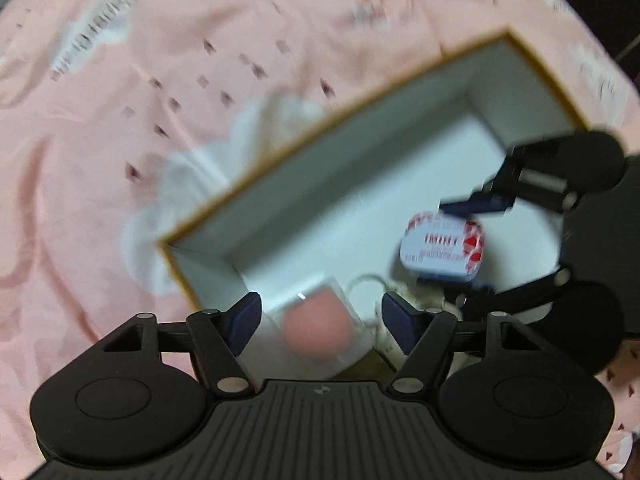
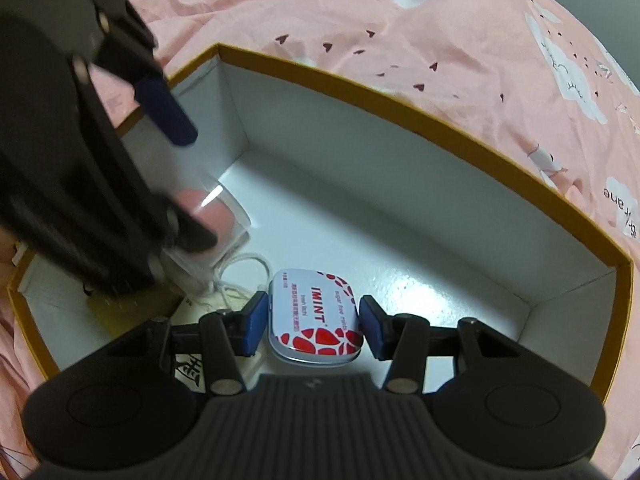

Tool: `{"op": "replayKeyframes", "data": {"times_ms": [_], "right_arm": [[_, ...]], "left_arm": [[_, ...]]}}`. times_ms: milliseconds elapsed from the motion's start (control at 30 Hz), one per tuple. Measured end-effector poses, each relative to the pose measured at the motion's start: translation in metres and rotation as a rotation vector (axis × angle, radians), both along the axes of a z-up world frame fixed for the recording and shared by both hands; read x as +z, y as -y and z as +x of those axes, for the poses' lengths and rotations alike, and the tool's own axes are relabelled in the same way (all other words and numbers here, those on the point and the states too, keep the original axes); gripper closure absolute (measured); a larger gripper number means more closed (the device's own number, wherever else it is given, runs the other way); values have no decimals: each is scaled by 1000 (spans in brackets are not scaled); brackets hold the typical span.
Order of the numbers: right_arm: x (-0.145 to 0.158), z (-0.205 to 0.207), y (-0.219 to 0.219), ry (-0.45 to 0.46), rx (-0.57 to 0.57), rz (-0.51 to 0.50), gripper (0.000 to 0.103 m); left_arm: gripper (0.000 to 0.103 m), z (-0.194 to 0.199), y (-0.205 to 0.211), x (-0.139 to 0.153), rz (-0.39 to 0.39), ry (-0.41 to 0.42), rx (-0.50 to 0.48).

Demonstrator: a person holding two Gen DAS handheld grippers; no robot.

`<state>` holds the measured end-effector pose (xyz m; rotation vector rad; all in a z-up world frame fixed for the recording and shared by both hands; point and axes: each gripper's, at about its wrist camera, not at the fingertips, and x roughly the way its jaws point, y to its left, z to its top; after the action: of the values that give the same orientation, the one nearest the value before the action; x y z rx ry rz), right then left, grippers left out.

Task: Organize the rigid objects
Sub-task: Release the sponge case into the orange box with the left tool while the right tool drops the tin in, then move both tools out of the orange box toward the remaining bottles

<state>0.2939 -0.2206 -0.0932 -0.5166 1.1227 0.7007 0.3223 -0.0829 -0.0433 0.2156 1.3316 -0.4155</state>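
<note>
Both grippers point steeply down into an open cardboard box [image 2: 404, 104] with a mustard-yellow rim and white inside, which sits on a pink bedsheet [image 2: 420, 16] printed with small dark hearts and the words "Paper Crane".

The right gripper [image 2: 308, 322] hangs low over the box floor with its two blue pads on either side of a small mint tin [image 2: 316, 316], white with red patches. The tin lies flat on the bottom of the box, toward the near side. The pads stand just beside the tin's long edges; the left one looks to be against it, while at the right one I cannot tell whether a sliver of a gap shows. So I cannot say for sure that the tin is pinched. In the left wrist view the same tin [image 1: 442, 246] appears between that gripper's dark fingers, tilted in the picture.

The left gripper [image 1: 318, 318] comes in from the other side, over the near-left corner of the box, and its picture is smeared with blur. Its jaws stand wide apart, and a clear plastic case [image 1: 320, 320] with something round and pink inside sits between them; the pads do not press on it. In the right wrist view that case [image 2: 218, 216] rests on the box floor against the left wall, partly hidden behind the left gripper's dark body.

A loop of white string [image 2: 240, 276] lies on the floor between the case and the tin.
</note>
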Motion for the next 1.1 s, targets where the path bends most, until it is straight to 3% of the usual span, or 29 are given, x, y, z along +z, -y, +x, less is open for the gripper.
{"op": "replayKeyframes", "data": {"times_ms": [167,267,433,633,933,1100], "right_arm": [[6,4,-14,29,34,18,53],[9,9,-26,57,64,27,53],[7,26,-46,54,40,50,53],[0,50,-62,-24,-85,127,53],[-20,60,-83,-109,-146,140,52],[-23,58,-81,-145,-169,154,43]], "left_arm": [[28,-4,-30,28,-20,67,71],[28,-14,-48,31,-46,81,112],[40,-22,-78,26,-66,73,192],[42,-20,-103,15,-91,52,266],[42,-21,-113,3,-106,32,275],[42,-24,-116,0,-103,27,274]]}}
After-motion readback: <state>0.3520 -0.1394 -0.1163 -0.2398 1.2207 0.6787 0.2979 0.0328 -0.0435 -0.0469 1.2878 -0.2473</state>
